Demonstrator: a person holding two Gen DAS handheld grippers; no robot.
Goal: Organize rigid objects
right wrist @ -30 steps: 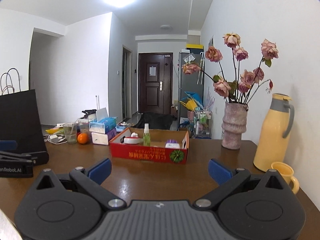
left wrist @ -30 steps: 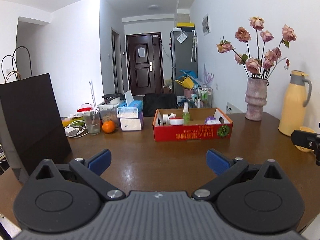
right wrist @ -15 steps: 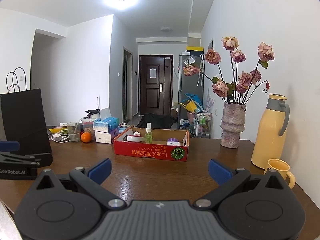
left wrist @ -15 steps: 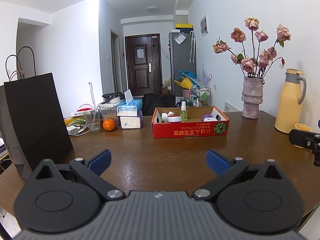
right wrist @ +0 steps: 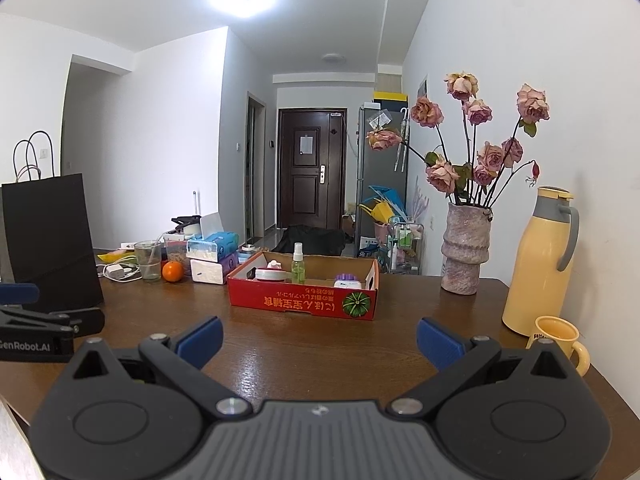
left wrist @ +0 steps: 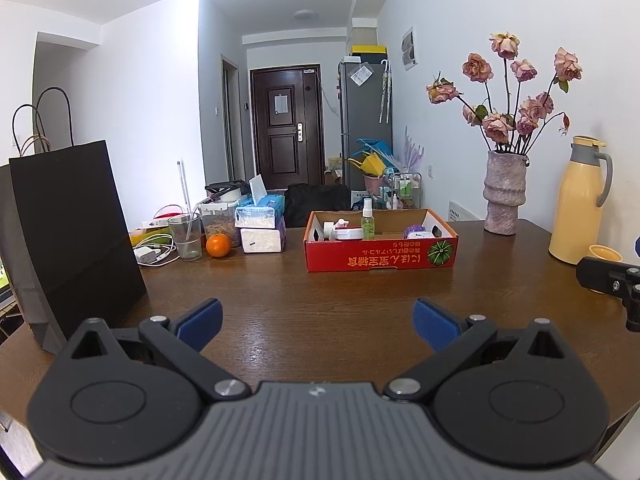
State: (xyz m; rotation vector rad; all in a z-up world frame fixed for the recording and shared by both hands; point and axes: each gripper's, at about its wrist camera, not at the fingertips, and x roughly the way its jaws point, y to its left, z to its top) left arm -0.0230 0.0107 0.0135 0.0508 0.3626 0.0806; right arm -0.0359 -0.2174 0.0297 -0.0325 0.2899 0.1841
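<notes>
A red cardboard box (left wrist: pixel 380 256) (right wrist: pixel 303 303) stands mid-table. Inside it are a small green spray bottle (left wrist: pixel 368 224) (right wrist: pixel 298 268), a white and red jar (left wrist: pixel 347 233) (right wrist: pixel 269 275) and a purple-lidded item (left wrist: pixel 418 233) (right wrist: pixel 347 280). My left gripper (left wrist: pixel 316 322) is open over bare wood near the front edge, well short of the box, with nothing between its blue pads. The right gripper (right wrist: pixel 318 338) is open too, also empty and short of the box. Each gripper shows at the edge of the other's view.
A black paper bag (left wrist: pixel 68 236) stands at the left. Behind it lie a charger with cables (left wrist: pixel 154 252), a glass (left wrist: pixel 186 236), an orange (left wrist: pixel 218 245) and tissue boxes (left wrist: pixel 262 224). At the right are a flower vase (right wrist: pixel 466 250), a yellow flask (right wrist: pixel 540 264) and a yellow mug (right wrist: pixel 558 340).
Both grippers have drawn back from the box and risen a little; the box looks smaller and more table shows. Both stay open and empty.
</notes>
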